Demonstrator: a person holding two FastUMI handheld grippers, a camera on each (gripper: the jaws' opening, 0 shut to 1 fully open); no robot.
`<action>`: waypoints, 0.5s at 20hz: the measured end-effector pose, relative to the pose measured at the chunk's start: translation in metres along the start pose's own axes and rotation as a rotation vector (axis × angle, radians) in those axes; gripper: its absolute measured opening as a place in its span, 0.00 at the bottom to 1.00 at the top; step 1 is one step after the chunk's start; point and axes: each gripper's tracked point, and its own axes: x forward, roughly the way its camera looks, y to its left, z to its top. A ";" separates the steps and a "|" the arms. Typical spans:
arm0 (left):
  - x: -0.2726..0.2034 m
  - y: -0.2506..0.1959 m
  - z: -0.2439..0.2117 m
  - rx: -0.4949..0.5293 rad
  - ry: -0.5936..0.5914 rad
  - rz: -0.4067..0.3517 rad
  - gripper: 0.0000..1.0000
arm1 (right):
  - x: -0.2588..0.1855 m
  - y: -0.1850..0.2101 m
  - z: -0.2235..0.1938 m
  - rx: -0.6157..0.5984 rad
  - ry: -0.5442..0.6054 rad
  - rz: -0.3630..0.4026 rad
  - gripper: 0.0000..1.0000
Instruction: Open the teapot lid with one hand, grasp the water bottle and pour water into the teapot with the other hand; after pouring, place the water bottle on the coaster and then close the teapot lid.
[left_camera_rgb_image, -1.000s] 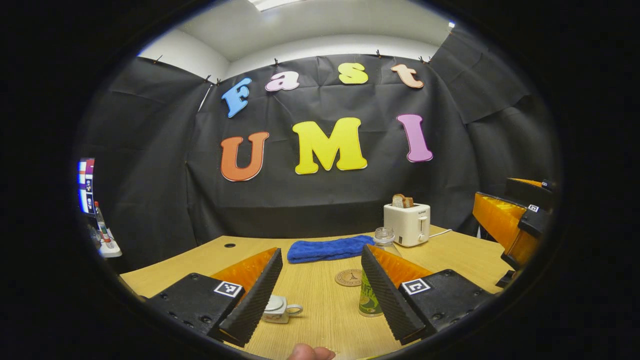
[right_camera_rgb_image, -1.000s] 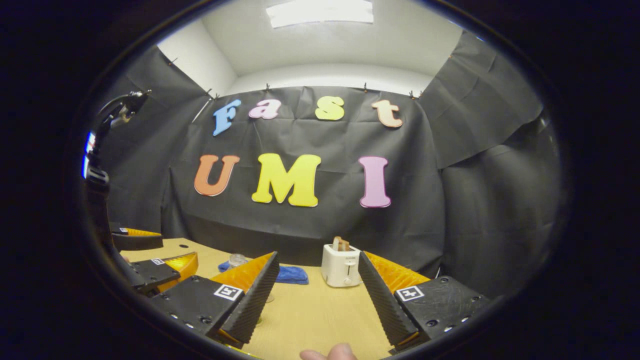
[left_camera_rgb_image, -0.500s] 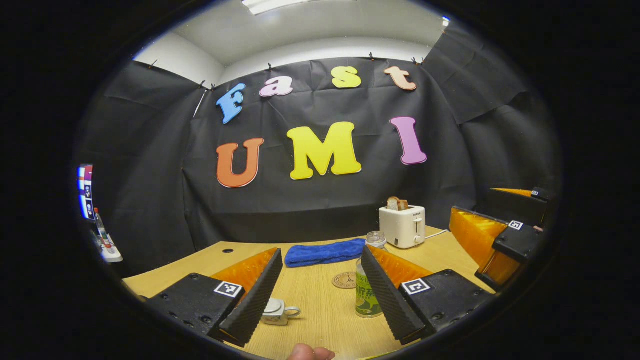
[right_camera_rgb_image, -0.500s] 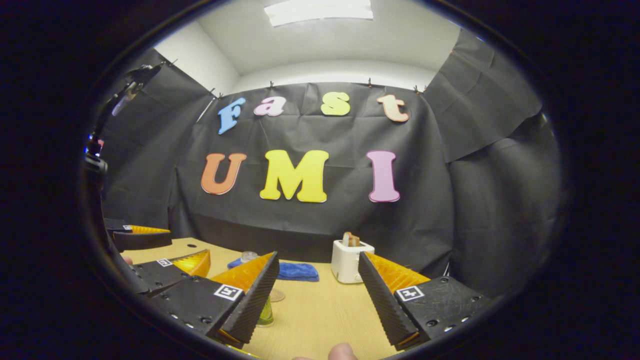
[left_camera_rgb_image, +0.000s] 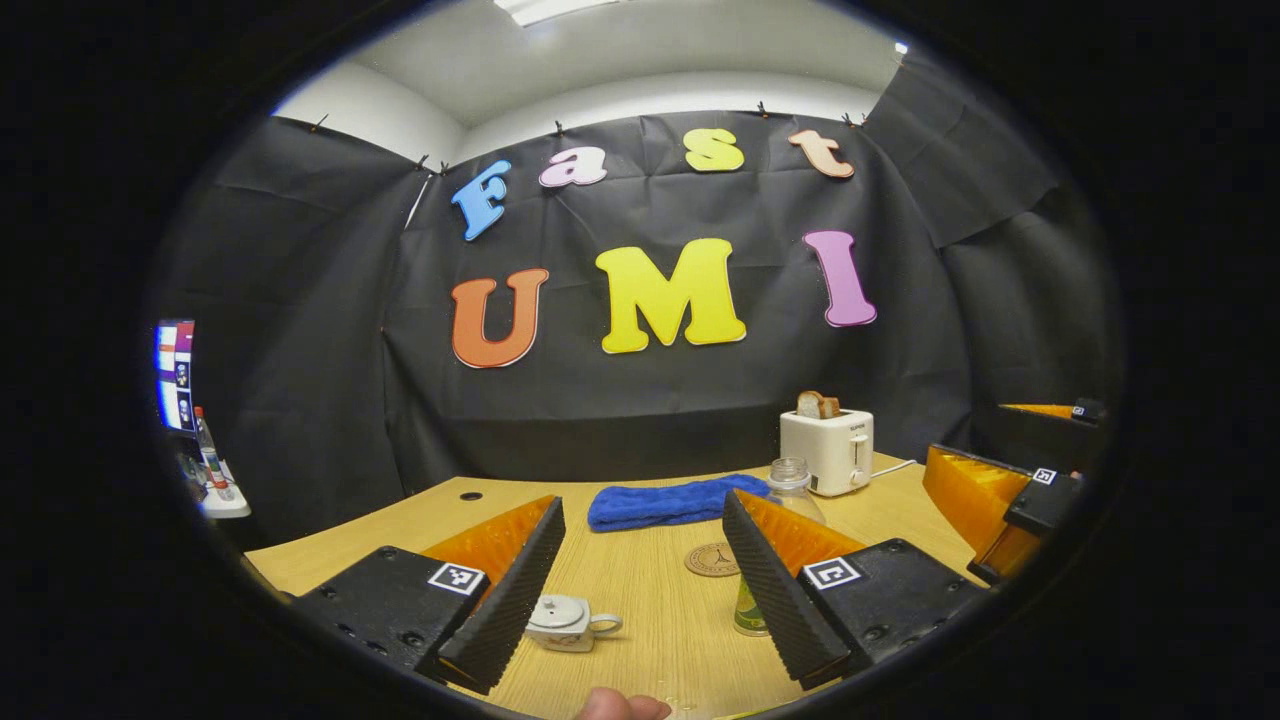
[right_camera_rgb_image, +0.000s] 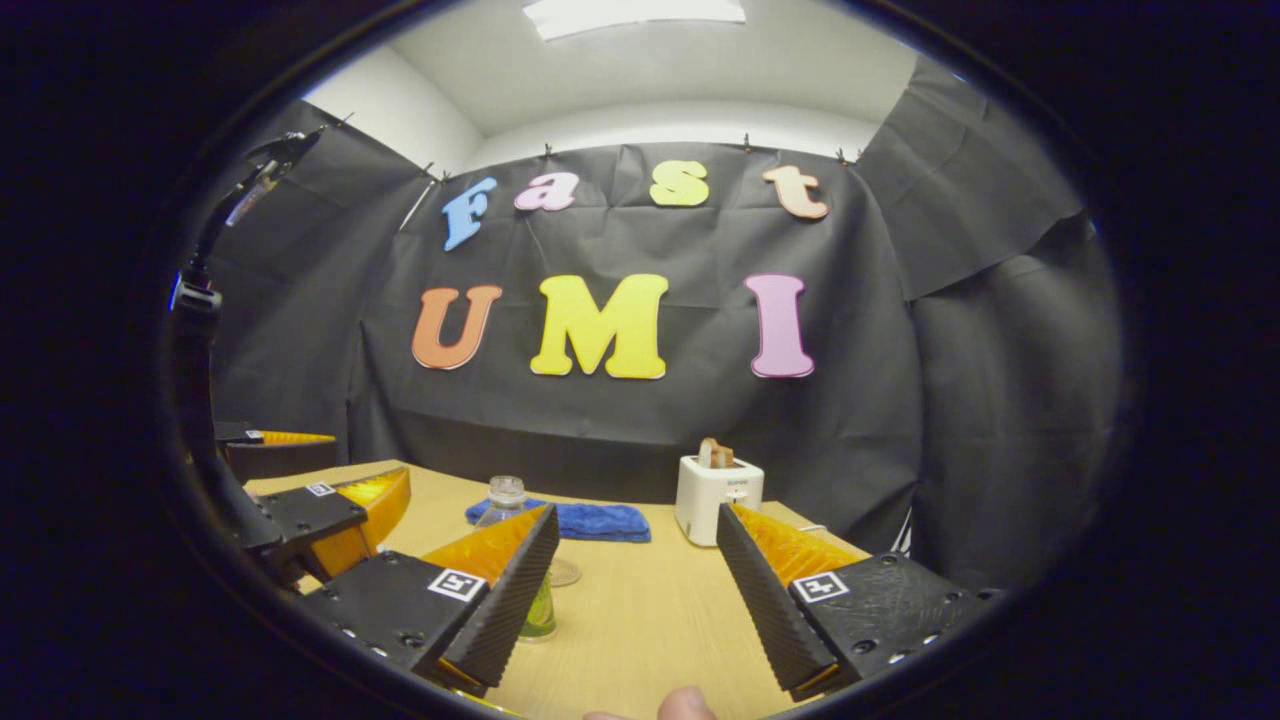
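Note:
A small white teapot (left_camera_rgb_image: 565, 622) with its lid on sits on the wooden table (left_camera_rgb_image: 650, 640), just inside the left finger of my open left gripper (left_camera_rgb_image: 642, 515). A clear water bottle (left_camera_rgb_image: 790, 482) with a green label and no cap stands partly behind that gripper's right finger. A round coaster (left_camera_rgb_image: 712, 559) lies just beyond the bottle's base. In the right gripper view the bottle (right_camera_rgb_image: 505, 496) stands behind the left finger of my open right gripper (right_camera_rgb_image: 636, 520). Nothing is between either pair of fingers.
A blue towel (left_camera_rgb_image: 675, 501) lies at the back of the table, with a white toaster (left_camera_rgb_image: 828, 450) holding bread to its right. The right gripper's fingers (left_camera_rgb_image: 965, 490) show at the right edge of the left gripper view. The left gripper's finger (right_camera_rgb_image: 365, 505) lies left of the bottle.
Both views have shifted slightly. The right gripper view has tipped down and shows more of the table and the bottle. The right gripper sits lower at the left gripper view's edge. Both stay open.

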 end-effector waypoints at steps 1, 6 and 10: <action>0.001 0.002 -0.005 0.001 0.006 0.005 0.99 | 0.001 -0.003 -0.001 0.004 0.004 -0.004 0.95; 0.007 0.007 -0.011 0.000 0.018 0.024 0.99 | 0.010 0.000 -0.008 0.008 0.017 0.010 0.95; 0.010 0.008 -0.021 0.010 0.037 0.035 0.99 | 0.015 0.009 -0.009 0.017 0.006 0.052 0.95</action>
